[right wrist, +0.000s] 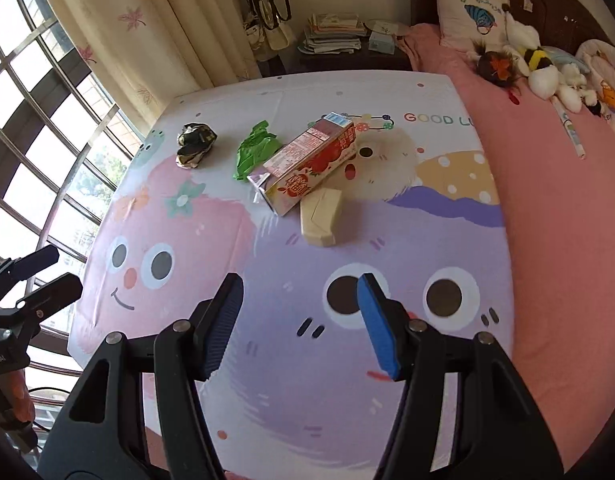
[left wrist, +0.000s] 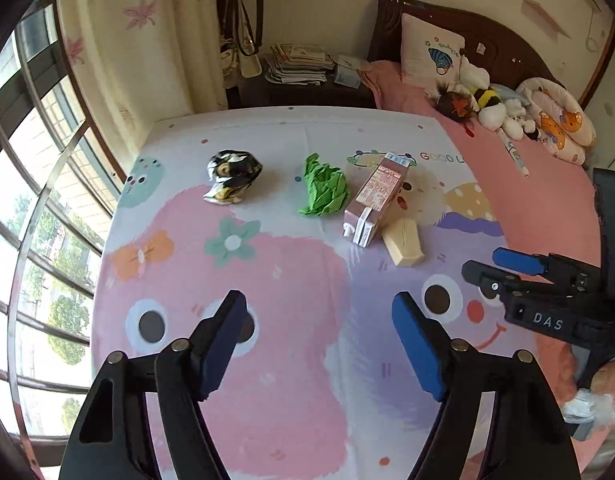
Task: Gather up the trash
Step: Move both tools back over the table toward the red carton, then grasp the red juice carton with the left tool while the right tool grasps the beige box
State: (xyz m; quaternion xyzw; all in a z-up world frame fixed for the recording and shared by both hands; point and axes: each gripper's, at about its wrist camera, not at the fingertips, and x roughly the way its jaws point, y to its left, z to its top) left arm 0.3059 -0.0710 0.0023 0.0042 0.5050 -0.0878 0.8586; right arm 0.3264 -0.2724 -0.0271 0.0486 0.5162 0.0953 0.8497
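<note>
Green paper partly behind carton; carton print unreadable.

Glossy crinkled foil wrapper at ten o'clock; matt crumpled green paper; printed carton, smooth cloth sheet.
</note>
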